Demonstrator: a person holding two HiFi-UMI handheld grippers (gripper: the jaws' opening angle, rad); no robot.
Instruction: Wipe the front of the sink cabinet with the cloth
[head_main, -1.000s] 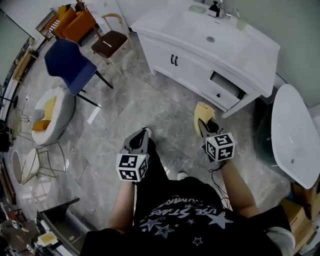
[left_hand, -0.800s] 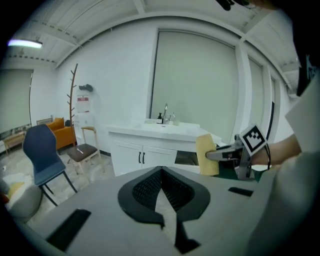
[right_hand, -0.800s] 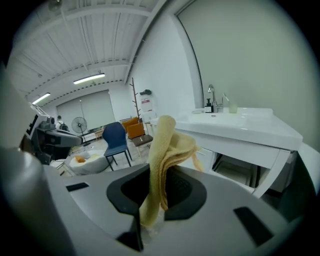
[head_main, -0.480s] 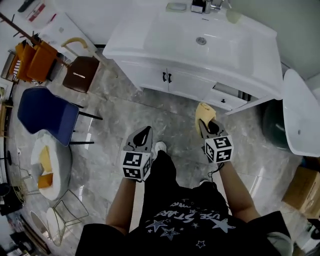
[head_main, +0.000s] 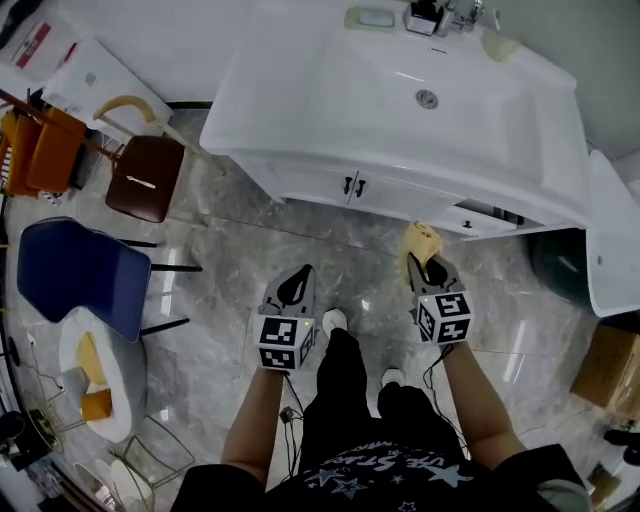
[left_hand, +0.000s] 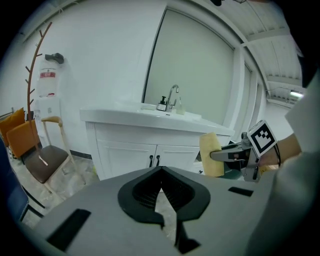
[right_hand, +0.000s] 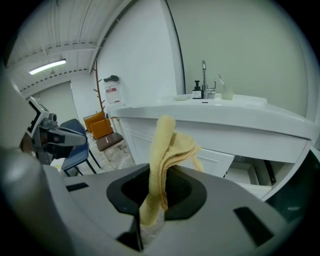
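Note:
The white sink cabinet (head_main: 330, 186) stands ahead, its two doors with black handles facing me (left_hand: 150, 155). A yellow cloth (head_main: 421, 242) sticks up from my right gripper (head_main: 425, 268), whose jaws are shut on it (right_hand: 162, 165). It hangs a short way in front of the cabinet's right side, not touching. My left gripper (head_main: 293, 288) is lower left, shut with nothing in it, apart from the cabinet. A drawer (head_main: 488, 212) at the cabinet's right stands partly pulled out.
A brown chair (head_main: 143, 175) and a blue chair (head_main: 75, 275) stand to the left on the marble floor. A white rounded fixture (head_main: 612, 240) sits at the right, with a cardboard box (head_main: 605, 366) below it. Tap and bottles (head_main: 440, 14) line the back of the basin.
I have stepped closer and turned to face the cabinet square on. Both grippers have come nearer its front, the right one still holding the cloth.

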